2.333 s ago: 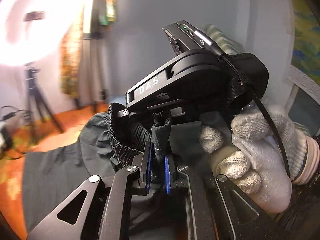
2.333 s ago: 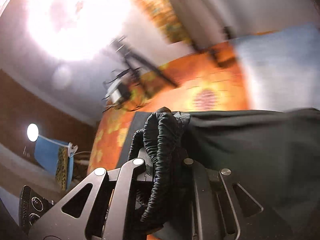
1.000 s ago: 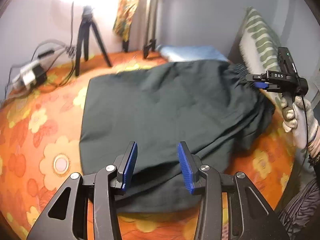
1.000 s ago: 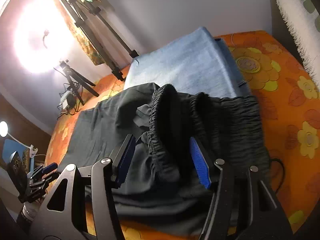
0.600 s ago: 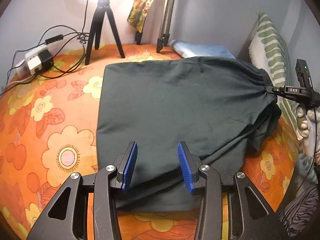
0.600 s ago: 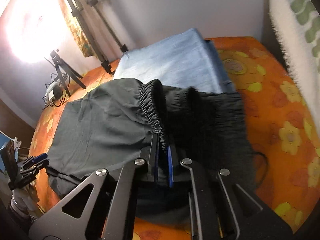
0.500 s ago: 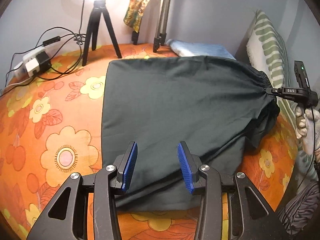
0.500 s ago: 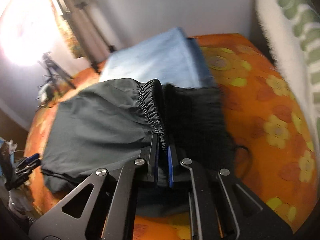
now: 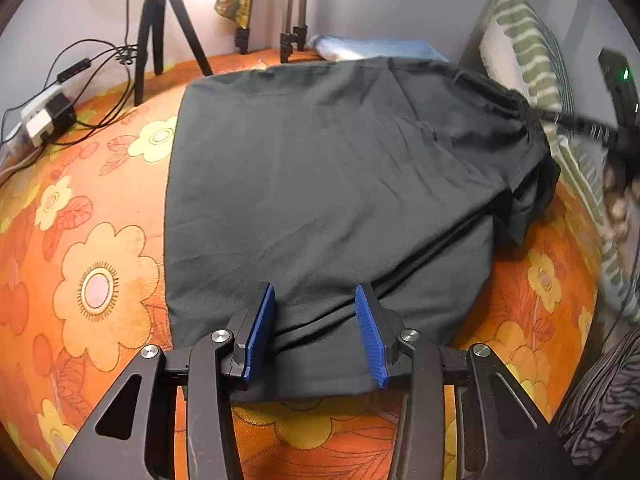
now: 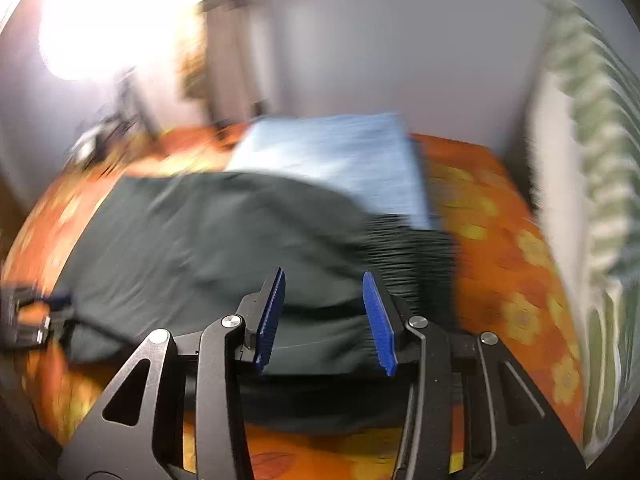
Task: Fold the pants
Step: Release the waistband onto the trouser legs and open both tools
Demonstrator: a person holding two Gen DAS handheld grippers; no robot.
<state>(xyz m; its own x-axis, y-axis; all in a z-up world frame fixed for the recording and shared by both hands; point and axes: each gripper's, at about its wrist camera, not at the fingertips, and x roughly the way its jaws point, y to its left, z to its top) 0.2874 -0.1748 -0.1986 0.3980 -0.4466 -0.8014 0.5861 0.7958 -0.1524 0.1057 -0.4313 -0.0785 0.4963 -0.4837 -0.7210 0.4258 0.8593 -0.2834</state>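
A black tripod point(image 9: 160, 28) stands at the far left on the orange flowered bedspread point(image 9: 96, 264). The dark pants point(image 9: 328, 184) lie folded and spread flat across the bed. The left gripper point(image 9: 316, 330) hovers over their near edge, jaws parted and pressing on nothing. In the blurred right wrist view, the right gripper point(image 10: 324, 316) has its jaws opening above the gathered waistband point(image 10: 404, 256), with no cloth pinched. Folded blue fabric point(image 10: 332, 160) lies beyond; a green-striped pillow point(image 10: 592, 184) is at right.
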